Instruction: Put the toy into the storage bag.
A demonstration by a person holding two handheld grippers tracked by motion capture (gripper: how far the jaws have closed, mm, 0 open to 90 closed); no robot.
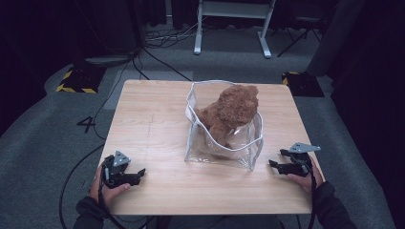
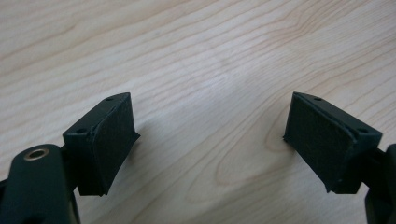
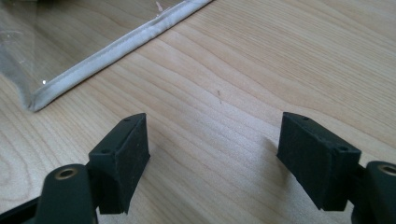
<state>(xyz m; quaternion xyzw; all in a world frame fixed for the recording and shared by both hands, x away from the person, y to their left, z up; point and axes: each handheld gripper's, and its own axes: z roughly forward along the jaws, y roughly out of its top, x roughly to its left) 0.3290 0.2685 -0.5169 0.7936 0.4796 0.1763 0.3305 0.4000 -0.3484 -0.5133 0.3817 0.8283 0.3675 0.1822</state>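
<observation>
Both hands rest low at the person's edge of the pale wooden table [image 1: 153,124], probably a waiting pose, since neither tool is touching anything. The left gripper [image 1: 138,172] has its black jaws spread wide with nothing but bare wood grain between the pads [image 2: 112,140]. The right gripper [image 1: 273,164] stands just as wide apart and empty, its pads [image 3: 128,163] hovering close over the tabletop.

The clear plastic zip bag with white piping [image 1: 224,143] stands ahead of both tools, nearer to the right one; in the right gripper view its white-edged bottom corner [image 3: 42,100] lies just ahead and to the left of the jaws, apart from them. The fluffy brown plush toy [image 1: 231,112] sits in the bag's open mouth, leaning and sticking well out above the rim, so it looks only partly in. Its bulk above the soft rim is what I judge would hinder closing the bag.

Nothing lies between either gripper and the bag. Beyond the table are a grey carpeted floor [image 1: 43,124], loose black cables [image 1: 157,59] and a white metal frame [image 1: 234,26], all well away
</observation>
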